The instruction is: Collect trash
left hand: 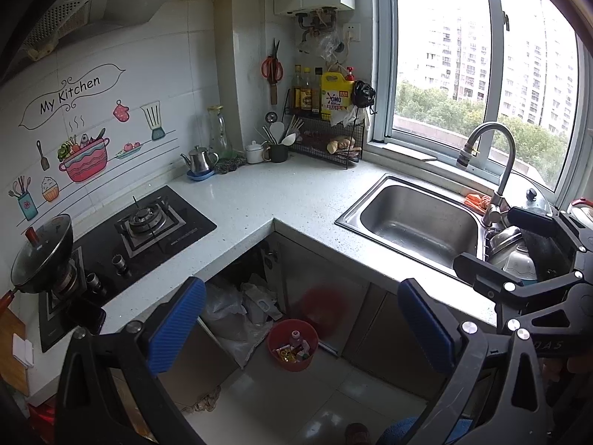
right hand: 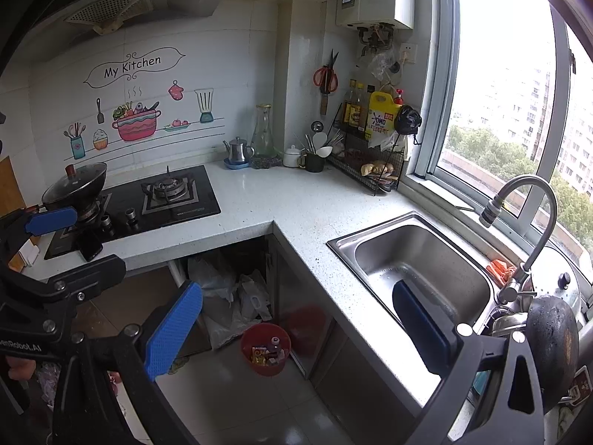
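Left gripper (left hand: 302, 328): its blue pads are standing wide apart, holding nothing.
Right gripper (right hand: 296, 333): also gaping wide, holding nothing.
Red bin (left hand: 292, 345): sitting on the floor by the cupboard under the counter (left hand: 304, 200), with small trash inside.
Which way: the bin is lying below and ahead of both grippers.
Nearer: I cannot tell which.

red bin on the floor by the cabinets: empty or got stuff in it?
Not empty. The red bin stands upright and open-topped on the floor, with a small bottle and colourful wrappers lying in its bottom, well below the rim; both wrist views show this.
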Demonstrator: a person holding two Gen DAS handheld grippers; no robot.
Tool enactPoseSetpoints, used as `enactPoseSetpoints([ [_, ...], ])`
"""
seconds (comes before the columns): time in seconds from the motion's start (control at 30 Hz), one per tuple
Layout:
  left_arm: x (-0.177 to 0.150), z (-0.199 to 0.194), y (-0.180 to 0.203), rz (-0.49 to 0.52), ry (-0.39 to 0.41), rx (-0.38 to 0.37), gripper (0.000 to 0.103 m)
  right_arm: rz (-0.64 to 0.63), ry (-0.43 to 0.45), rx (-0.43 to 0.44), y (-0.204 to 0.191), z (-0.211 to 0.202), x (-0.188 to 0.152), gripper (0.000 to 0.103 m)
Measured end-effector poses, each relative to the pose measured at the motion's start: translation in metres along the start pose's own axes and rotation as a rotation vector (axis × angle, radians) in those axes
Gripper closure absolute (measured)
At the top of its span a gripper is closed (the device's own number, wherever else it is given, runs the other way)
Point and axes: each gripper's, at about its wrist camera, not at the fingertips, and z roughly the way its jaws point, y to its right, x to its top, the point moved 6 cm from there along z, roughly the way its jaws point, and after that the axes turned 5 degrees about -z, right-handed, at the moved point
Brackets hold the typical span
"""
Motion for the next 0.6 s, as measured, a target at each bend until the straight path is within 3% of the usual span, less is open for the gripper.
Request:
enactPoseSetpoints([
  [0.6, 0.002, 0.012, 0.000, 0.019, -0.016, -0.020, 0.000, 0.020, -0.017, -0.005, -0.005, 0.006, 0.003, 0.001],
])
